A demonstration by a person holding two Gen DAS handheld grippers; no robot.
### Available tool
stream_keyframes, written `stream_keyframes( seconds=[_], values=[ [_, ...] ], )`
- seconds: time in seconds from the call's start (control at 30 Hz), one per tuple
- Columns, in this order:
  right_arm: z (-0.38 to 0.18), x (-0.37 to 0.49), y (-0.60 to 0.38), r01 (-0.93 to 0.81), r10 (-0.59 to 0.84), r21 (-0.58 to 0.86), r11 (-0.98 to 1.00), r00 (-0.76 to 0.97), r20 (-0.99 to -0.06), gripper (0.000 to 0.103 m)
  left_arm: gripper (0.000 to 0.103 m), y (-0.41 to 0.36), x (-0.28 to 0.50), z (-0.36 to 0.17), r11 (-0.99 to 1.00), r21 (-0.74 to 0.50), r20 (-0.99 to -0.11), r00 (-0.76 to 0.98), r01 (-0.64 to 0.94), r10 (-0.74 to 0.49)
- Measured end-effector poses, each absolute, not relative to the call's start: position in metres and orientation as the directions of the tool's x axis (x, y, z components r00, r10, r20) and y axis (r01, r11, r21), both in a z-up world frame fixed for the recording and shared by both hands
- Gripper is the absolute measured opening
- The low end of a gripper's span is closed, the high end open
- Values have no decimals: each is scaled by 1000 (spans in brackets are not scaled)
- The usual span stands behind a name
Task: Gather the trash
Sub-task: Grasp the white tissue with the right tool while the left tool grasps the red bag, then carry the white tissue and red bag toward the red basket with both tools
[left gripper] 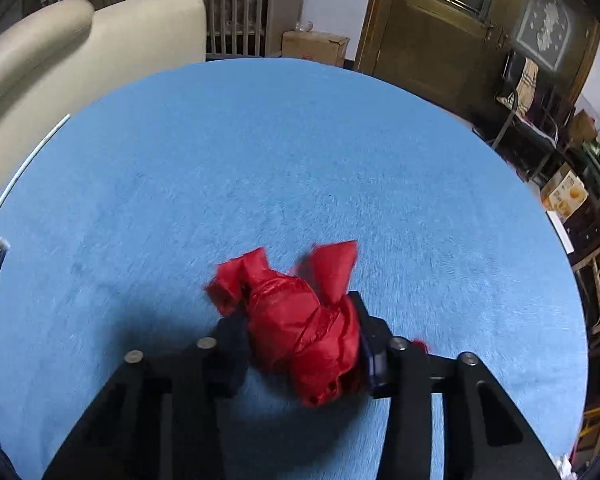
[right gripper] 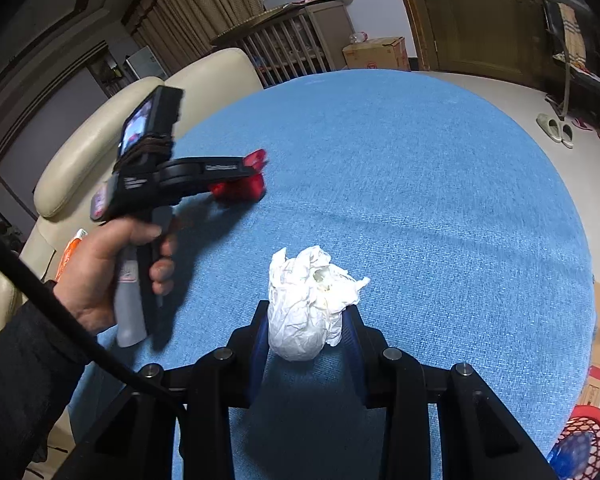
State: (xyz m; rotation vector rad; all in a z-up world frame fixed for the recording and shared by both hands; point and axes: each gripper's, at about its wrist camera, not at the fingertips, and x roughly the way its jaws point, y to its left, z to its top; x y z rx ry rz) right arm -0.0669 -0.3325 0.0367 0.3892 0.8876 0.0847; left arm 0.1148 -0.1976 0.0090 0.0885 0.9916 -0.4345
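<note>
Nearest the right wrist camera, the right tongs (right gripper: 306, 320) are clamped on a crumpled white paper wad (right gripper: 306, 304), whose lower part sits between the two black fingers while its creased top sticks up above them, over the near part of the blue cloth-covered desk (right gripper: 420, 200). In the left wrist view the left tongs (left gripper: 300, 332) are likewise closed, gripping a scrunched red plastic bag (left gripper: 300, 320); the bag fills the gap between the fingers and its two loose ends flare out ahead of the fingertips, just above the blue cloth. Seen from the right wrist camera, the person's left hand (right gripper: 112, 272) grips the handle of that left tool, a dark sleeve (right gripper: 24, 380) covering the forearm, and the red bag shows at its tip, farther out over the desk and to the left of the paper wad, well apart from it. A red mesh basket (right gripper: 584, 436) stands on the floor by the desk's near right edge. Beyond the desk's left side is a cream sofa (right gripper: 100, 152). Farther back stand a slatted wooden crib (right gripper: 292, 48), a cardboard box (right gripper: 376, 54) and a wooden door (right gripper: 480, 20).
</note>
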Motion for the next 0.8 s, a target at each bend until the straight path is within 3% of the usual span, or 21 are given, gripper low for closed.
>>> stream_keyframes(
  seconds=[0.53,0.8],
  values=[
    [58,-105,-299,47,242,361,931,658,-713,37,41,-120,-2,50,927,-105,-785,543,359,-299],
    [67,-136,-279,24,235,336,942,666,-708,37,41,-116,-13,52,938,-108,-781,556,329,-285]
  ],
)
